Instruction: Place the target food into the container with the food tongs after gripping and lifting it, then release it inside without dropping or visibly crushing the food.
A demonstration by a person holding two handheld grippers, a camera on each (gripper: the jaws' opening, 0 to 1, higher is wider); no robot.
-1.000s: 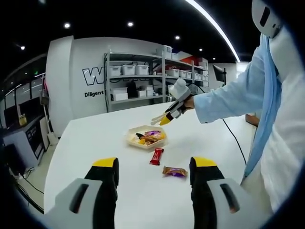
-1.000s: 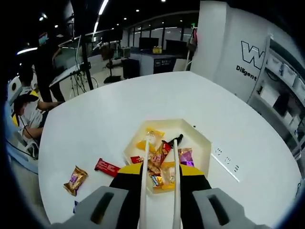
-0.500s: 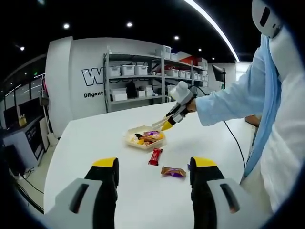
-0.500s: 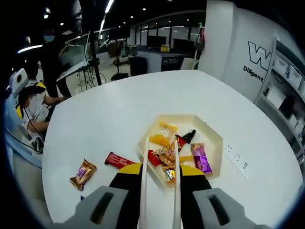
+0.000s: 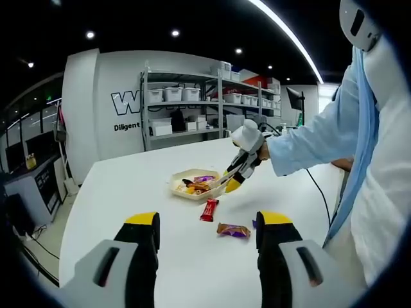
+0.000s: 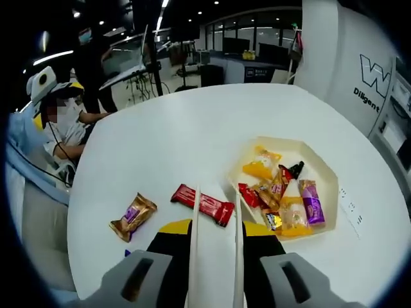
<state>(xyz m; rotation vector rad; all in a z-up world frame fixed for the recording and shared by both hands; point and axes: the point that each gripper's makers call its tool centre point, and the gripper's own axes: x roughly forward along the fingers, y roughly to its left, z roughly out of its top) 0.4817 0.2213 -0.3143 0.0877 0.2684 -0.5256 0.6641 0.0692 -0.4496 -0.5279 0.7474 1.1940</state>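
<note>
Ahead of the left gripper (image 5: 207,226), fingers wide apart and empty, a red candy bar (image 5: 210,209) lies on the white bench (image 5: 128,192) beside the container (image 5: 192,184). Right gripper (image 6: 215,224) clamps food tongs (image 6: 216,256), tips slightly parted, empty, over the bar.

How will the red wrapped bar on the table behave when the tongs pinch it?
The red bar lies flat and thin on the white table, so the tongs may struggle to get under it. Its glossy wrapper looks slippery. It seems light, and probably stiff enough not to droop.
</note>
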